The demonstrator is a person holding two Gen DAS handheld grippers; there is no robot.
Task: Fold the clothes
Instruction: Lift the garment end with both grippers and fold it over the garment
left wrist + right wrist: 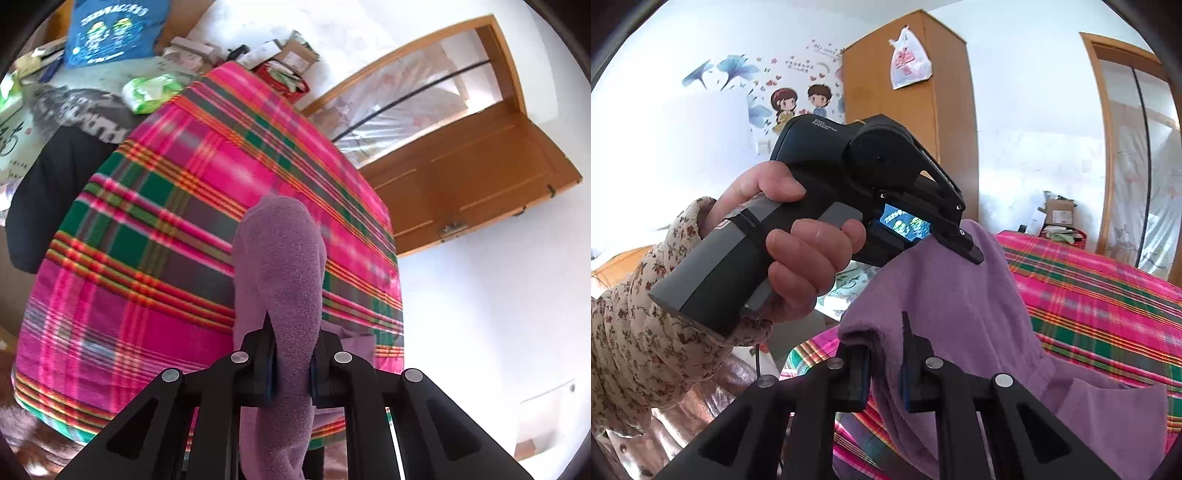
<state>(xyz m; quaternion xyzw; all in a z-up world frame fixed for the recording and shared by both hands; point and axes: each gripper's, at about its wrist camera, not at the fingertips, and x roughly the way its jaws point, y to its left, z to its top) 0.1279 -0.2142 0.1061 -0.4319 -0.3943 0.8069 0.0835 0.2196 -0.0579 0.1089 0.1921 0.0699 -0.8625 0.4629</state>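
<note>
Left gripper (291, 373) sits nearest the left wrist lens, jaws clamped on a fold of the purple fleece garment (284, 280), which bulges up between the black fingers (258, 365) and hangs down past them. Behind it the pink plaid blanket (155, 229) covers the bed. A black garment (48, 184) lies at the blanket's far left edge, a blue printed shirt (110, 29) beyond it amid clutter. Wooden door (472, 162) on the right.

Right wrist view: right gripper (886, 376) also pinches the purple garment at a rolled edge, cloth pressed between its pads. The garment is lifted off the blanket, stretched between the two grippers. The person's left hand (798, 251), floral sleeve (639, 325), grips the other tool's handle. Wardrobe (908, 92) with a plastic bag (908, 59) stands behind.
</note>
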